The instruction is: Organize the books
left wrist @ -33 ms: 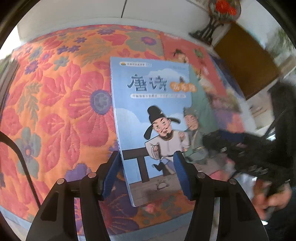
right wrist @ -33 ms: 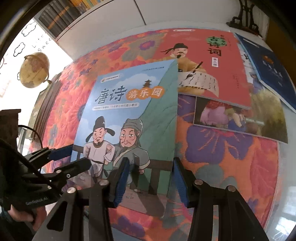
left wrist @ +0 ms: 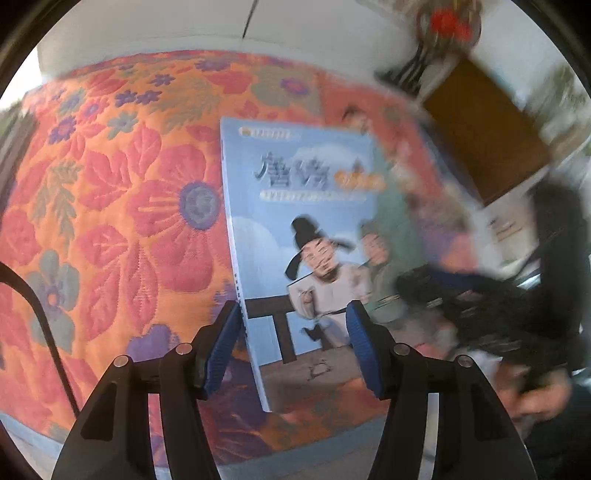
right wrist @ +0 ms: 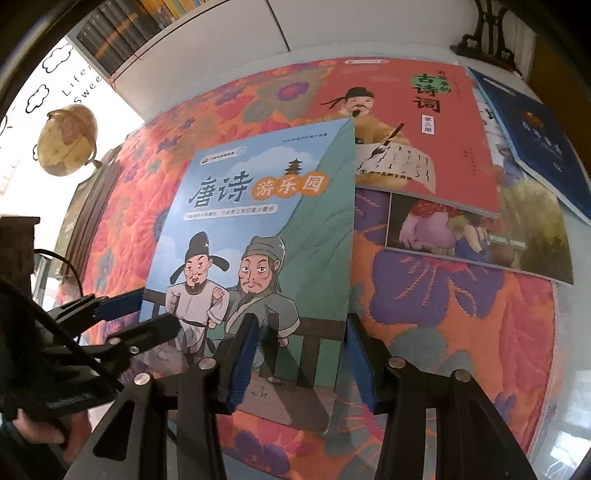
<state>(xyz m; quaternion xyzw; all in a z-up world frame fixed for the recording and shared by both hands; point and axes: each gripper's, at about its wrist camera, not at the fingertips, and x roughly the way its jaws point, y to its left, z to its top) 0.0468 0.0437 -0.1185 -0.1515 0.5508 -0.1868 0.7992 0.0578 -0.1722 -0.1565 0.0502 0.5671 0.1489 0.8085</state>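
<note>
A light blue picture book (left wrist: pixel 295 221) with two cartoon men on its cover lies on the floral cloth (left wrist: pixel 129 221). My left gripper (left wrist: pixel 294 345) is open astride its spine edge, the left pad just outside the edge and the right pad over the cover. The right wrist view shows the same book (right wrist: pixel 258 221), its far corner lapping over a red book (right wrist: pixel 424 129). My right gripper (right wrist: pixel 300 362) is open astride the book's right edge. The left gripper (right wrist: pixel 155 310) reaches in from the left.
A photo-cover book (right wrist: pixel 480 236) and a dark blue book (right wrist: pixel 535 140) lie at the right, under and beside the red one. A globe (right wrist: pixel 68 140) stands at the left, a shelf of books (right wrist: pixel 122 29) behind. A hand (right wrist: pixel 37 432) holds the left gripper.
</note>
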